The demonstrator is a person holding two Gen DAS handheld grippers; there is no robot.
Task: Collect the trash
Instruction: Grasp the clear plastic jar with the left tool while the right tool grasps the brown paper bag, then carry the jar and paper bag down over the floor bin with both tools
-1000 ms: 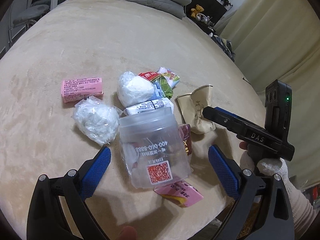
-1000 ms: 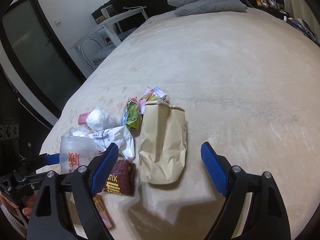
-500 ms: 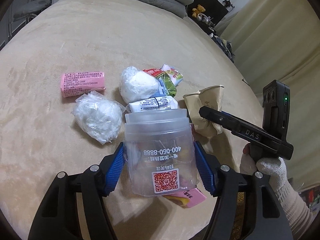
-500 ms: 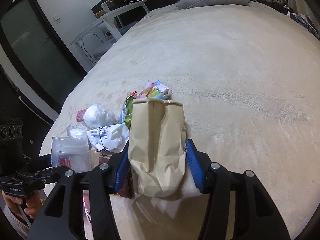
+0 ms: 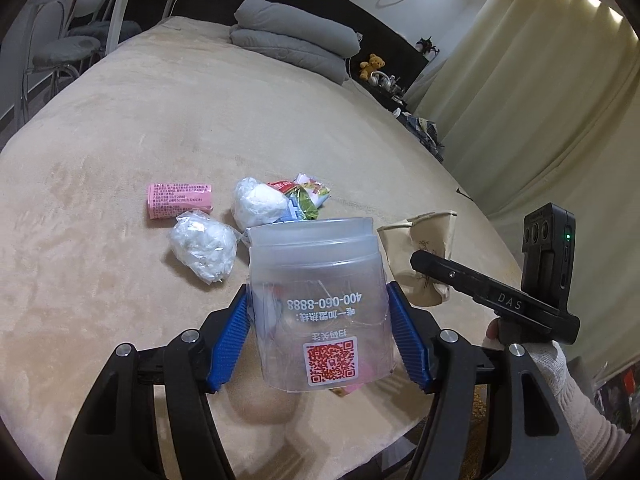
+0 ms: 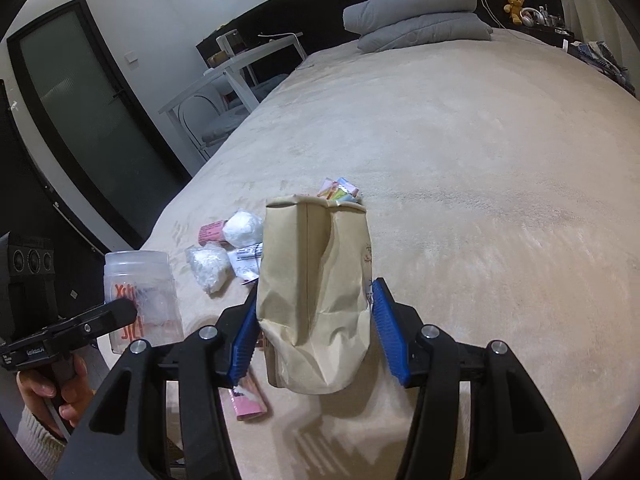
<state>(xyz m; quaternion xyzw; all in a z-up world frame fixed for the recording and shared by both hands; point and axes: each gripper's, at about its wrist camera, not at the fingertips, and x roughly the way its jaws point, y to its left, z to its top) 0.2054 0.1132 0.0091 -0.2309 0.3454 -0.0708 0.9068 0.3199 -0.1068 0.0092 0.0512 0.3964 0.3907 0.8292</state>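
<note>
My left gripper point(image 5: 318, 291) is shut on a clear plastic jar point(image 5: 316, 248) with a QR label, held a little above the beige bed. My right gripper point(image 6: 316, 289) is shut on a crushed brown paper cup point(image 6: 316, 248), also lifted; the same cup point(image 5: 424, 248) shows in the left wrist view. Beyond the jar on the bed lie a pink tissue packet point(image 5: 180, 200), two white crumpled plastic wads point(image 5: 202, 246) point(image 5: 258, 204) and colourful snack wrappers point(image 5: 304, 196). A pink carton point(image 6: 248, 396) lies under the right gripper's left finger.
The bed point(image 5: 200, 112) is covered by a beige blanket, with folded grey quilts point(image 5: 292, 40) at its far end. A chair and white desk point(image 5: 60, 48) stand to the left, curtains point(image 5: 540, 100) to the right. The bed's near edge runs just below the grippers.
Both grippers closed from wide open, the left on the jar and the right on the paper cup, then drew back and up with them off the bed.
</note>
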